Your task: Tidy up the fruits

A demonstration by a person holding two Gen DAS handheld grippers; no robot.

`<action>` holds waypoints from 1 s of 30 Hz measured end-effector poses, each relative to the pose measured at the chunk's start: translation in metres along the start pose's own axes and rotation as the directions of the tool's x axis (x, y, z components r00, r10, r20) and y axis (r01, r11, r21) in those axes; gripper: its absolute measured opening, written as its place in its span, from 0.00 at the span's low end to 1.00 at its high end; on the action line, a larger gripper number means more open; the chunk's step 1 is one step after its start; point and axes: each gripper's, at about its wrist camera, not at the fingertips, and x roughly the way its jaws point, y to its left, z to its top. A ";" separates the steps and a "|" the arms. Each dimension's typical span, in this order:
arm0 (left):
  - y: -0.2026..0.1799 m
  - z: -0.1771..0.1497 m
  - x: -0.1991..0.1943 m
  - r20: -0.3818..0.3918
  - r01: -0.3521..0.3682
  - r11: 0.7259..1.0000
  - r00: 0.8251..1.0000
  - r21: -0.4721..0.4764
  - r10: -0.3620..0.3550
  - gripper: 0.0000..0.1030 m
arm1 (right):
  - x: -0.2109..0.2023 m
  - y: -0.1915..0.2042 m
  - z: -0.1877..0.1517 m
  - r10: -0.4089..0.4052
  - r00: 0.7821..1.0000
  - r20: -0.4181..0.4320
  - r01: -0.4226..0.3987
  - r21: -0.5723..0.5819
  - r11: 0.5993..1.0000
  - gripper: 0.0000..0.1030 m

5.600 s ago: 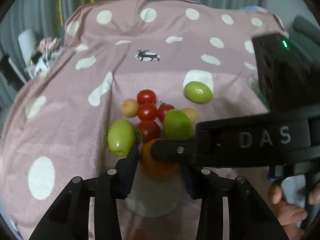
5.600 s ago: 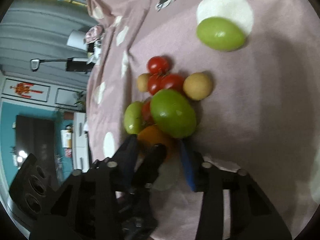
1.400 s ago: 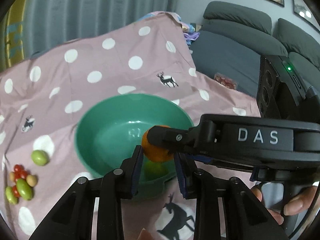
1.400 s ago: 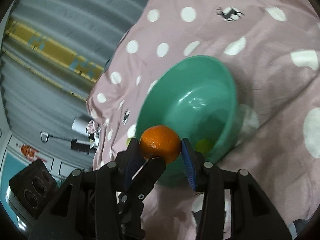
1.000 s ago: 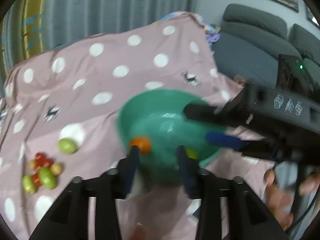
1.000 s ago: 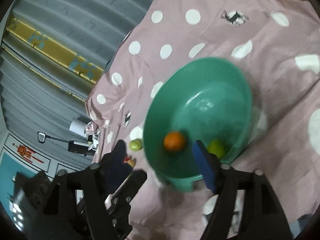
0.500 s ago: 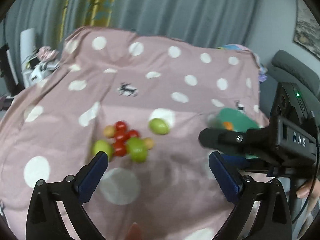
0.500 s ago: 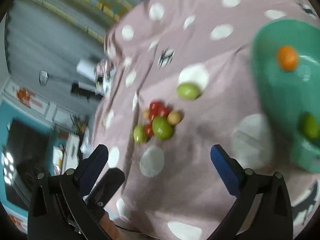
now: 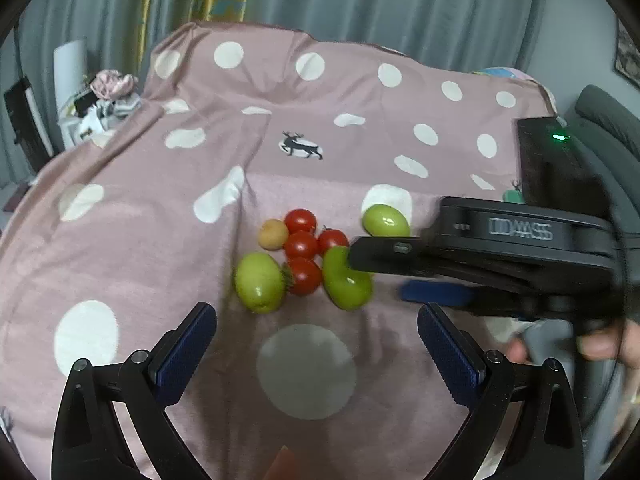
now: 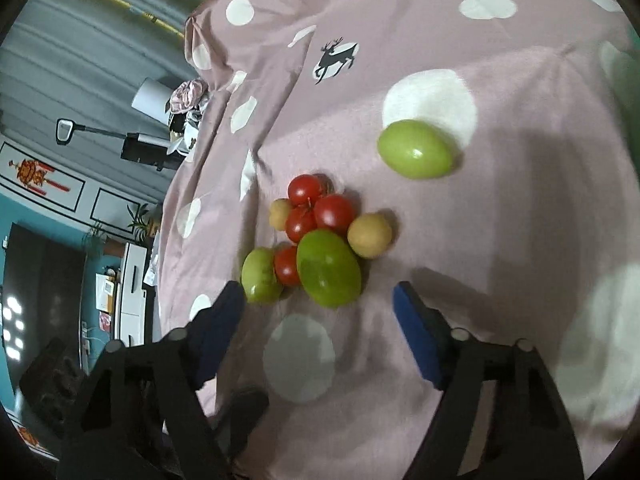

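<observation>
Both of your grippers are empty with jaws spread wide: your left gripper (image 9: 316, 344) hangs over a pale dot on the pink polka-dot cloth (image 9: 132, 240), and your right gripper (image 10: 318, 312) hovers just short of the fruit pile. Nearest your right jaws sits the large green fruit (image 10: 329, 267), touching a red tomato (image 10: 286, 265) that separates it from a smaller green fruit (image 10: 260, 276). Just behind, three more tomatoes (image 10: 320, 208) cluster together, flanked by a tan round fruit (image 10: 369, 235) on one side and a smaller tan one (image 10: 279, 213) on the other. Farther off, a lone green fruit (image 10: 416, 149) rests apart at the edge of a white dot. Beyond the cloth hang grey curtains (image 9: 360, 12).
</observation>
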 end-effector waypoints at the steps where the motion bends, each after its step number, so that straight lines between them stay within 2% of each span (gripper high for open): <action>1: -0.002 0.000 0.000 -0.002 0.003 1.000 1.000 0.010 -0.003 0.97 | 0.003 0.000 0.002 -0.010 1.000 -0.002 0.010 0.002 1.000 0.69; 2: -0.004 -0.001 0.000 -0.002 -0.002 1.000 1.000 0.023 0.002 0.97 | 0.008 -0.001 0.005 -0.024 1.000 -0.004 0.024 0.006 1.000 0.65; 4: -0.011 -0.004 0.002 -0.010 -0.029 0.998 1.000 0.063 0.029 0.97 | 0.016 -0.001 0.008 -0.036 0.999 -0.019 0.036 -0.002 0.999 0.51; 5: -0.011 -0.004 0.003 -0.007 -0.042 0.997 0.999 0.064 0.043 0.97 | 0.020 -0.002 0.009 -0.045 0.998 -0.033 0.045 0.003 0.999 0.39; 11: 0.004 -0.003 0.009 -0.027 -0.023 1.000 0.999 -0.020 0.023 0.97 | 0.020 -0.013 0.009 0.011 1.000 -0.007 -0.010 0.060 0.998 0.38; 15: -0.004 -0.008 0.014 -0.063 -0.024 0.999 0.998 0.046 0.027 0.97 | 0.017 -0.018 0.002 0.055 0.998 -0.043 -0.052 0.067 0.996 0.38; 18: -0.008 -0.010 0.014 -0.092 0.049 0.998 0.995 0.045 -0.045 0.97 | 0.015 -0.015 -0.006 0.071 0.995 -0.077 -0.067 0.048 0.997 0.38; 20: -0.006 -0.012 0.012 -0.088 0.097 0.995 0.991 0.001 -0.097 0.97 | 0.013 -0.014 -0.014 0.080 0.991 -0.105 -0.077 0.032 0.997 0.38; 21: -0.005 -0.012 0.013 -0.085 0.099 0.995 0.991 -0.014 -0.100 0.97 | 0.013 -0.012 -0.017 0.084 0.989 -0.118 -0.082 0.019 0.996 0.38; 23: 0.000 -0.013 0.014 -0.068 0.058 0.997 0.996 -0.047 -0.061 0.88 | 0.011 -0.012 -0.024 0.093 0.985 -0.142 -0.092 0.011 0.996 0.39; 25: 0.002 -0.014 0.018 -0.114 0.111 0.992 0.987 -0.056 -0.117 0.69 | 0.012 -0.010 -0.027 0.096 0.985 -0.145 -0.094 0.021 0.995 0.39; 26: 0.002 -0.015 0.022 -0.132 0.112 0.992 0.984 -0.051 -0.117 0.68 | 0.012 -0.009 -0.029 0.094 0.985 -0.146 -0.092 0.017 0.996 0.39; 30: -0.003 -0.017 0.026 -0.125 0.032 0.999 0.992 -0.014 -0.033 0.57 | 0.017 -0.003 -0.031 0.098 0.981 -0.167 -0.099 0.001 0.995 0.37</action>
